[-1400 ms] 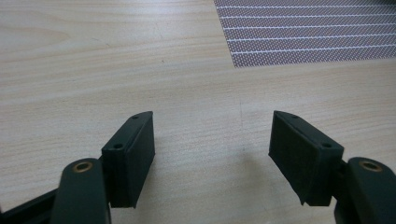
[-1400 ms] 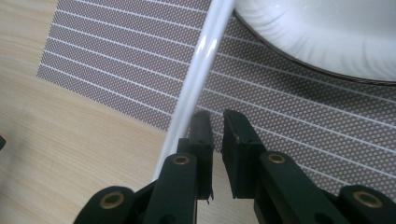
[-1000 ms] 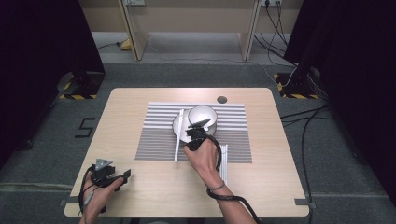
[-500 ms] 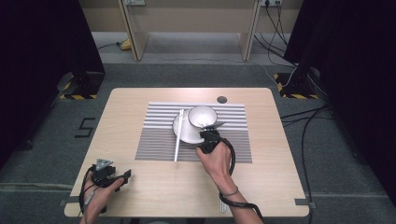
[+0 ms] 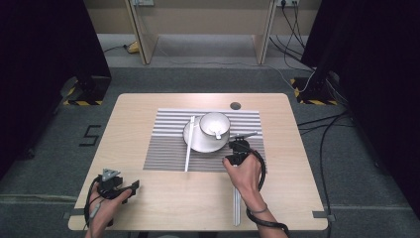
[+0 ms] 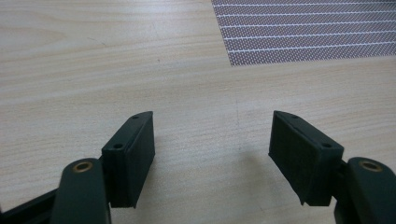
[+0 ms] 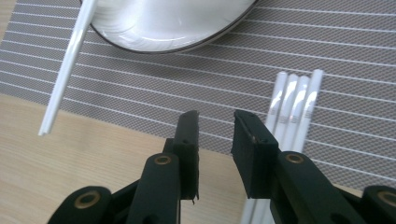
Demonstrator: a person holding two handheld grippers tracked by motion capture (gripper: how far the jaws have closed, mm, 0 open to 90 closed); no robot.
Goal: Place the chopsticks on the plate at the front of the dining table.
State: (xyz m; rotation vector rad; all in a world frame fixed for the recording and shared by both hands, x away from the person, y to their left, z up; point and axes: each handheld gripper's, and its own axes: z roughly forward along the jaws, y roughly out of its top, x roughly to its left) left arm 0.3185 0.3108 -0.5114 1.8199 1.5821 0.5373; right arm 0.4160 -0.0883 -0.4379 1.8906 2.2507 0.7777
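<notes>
A white cup (image 5: pixel 214 124) with a spoon in it stands on a white saucer (image 5: pixel 198 144) on a striped placemat (image 5: pixel 168 153). One long white stick (image 5: pixel 188 146) leans over the saucer's left side. My right gripper (image 5: pixel 239 146) hovers just right of the saucer. Its jaws (image 7: pixel 215 116) have just been opening and stand open with nothing between them. A bundle of several white sticks (image 7: pixel 295 100) lies just right of them, and the saucer's rim (image 7: pixel 173 39) is ahead. My left gripper (image 5: pixel 130 187) rests near the front left corner, wide open (image 6: pixel 212 121) over bare wood.
The bundle of white sticks (image 5: pixel 236 210) runs from under my right hand to the table's front edge. A small dark round spot (image 5: pixel 235 105) sits near the table's far edge. The placemat's corner (image 6: pixel 303 32) lies ahead of the left gripper.
My right hand has drawn away from the cup, moving to the right across the placemat, and its jaws have spread apart. The left hand has stayed put.
</notes>
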